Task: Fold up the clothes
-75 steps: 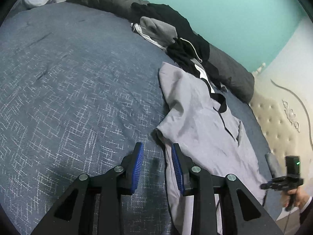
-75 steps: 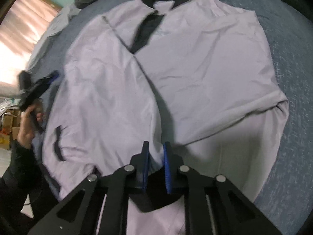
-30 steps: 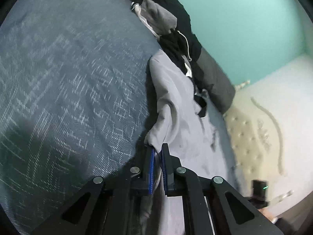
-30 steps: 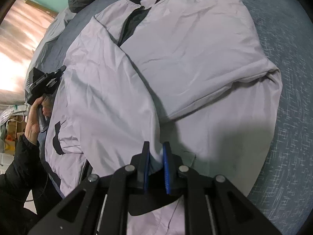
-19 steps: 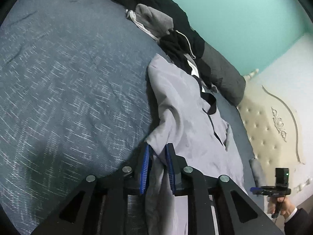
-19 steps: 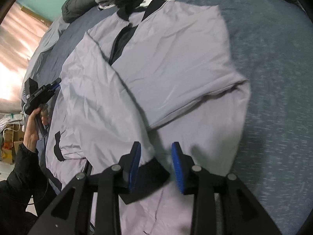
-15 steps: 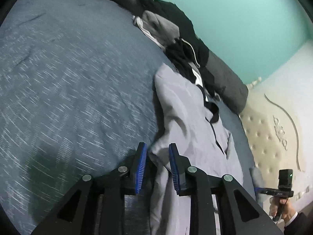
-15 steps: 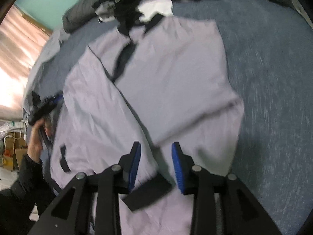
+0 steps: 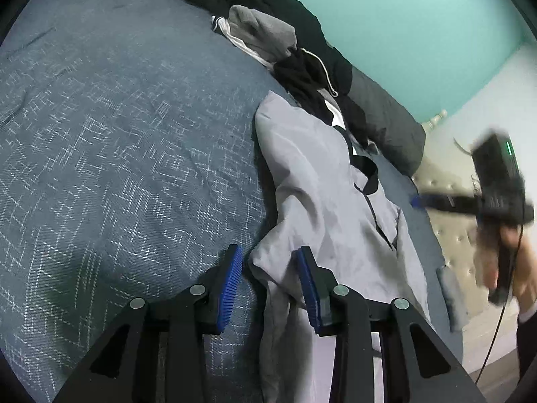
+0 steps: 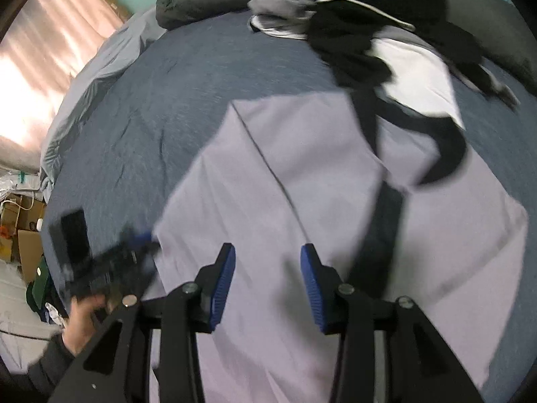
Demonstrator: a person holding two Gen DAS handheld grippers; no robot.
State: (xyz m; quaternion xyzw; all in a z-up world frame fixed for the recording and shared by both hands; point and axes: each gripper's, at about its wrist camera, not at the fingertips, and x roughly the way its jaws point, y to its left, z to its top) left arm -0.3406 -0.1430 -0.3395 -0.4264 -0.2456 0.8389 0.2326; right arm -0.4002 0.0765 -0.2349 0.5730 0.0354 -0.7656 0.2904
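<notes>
Blue-grey bed cover (image 9: 117, 141) carries the grey jacket (image 9: 322, 194) flat – left hand-held gripper (image 9: 270, 283) open astride its bunched sleeve edge, gripping nothing – while right hand-held gripper (image 10: 267, 283) hovers open above the jacket's front panel (image 10: 268, 208).

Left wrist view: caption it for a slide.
Open left tongs straddle a bunched edge of the grey jacket on the blue bedspread.
</notes>
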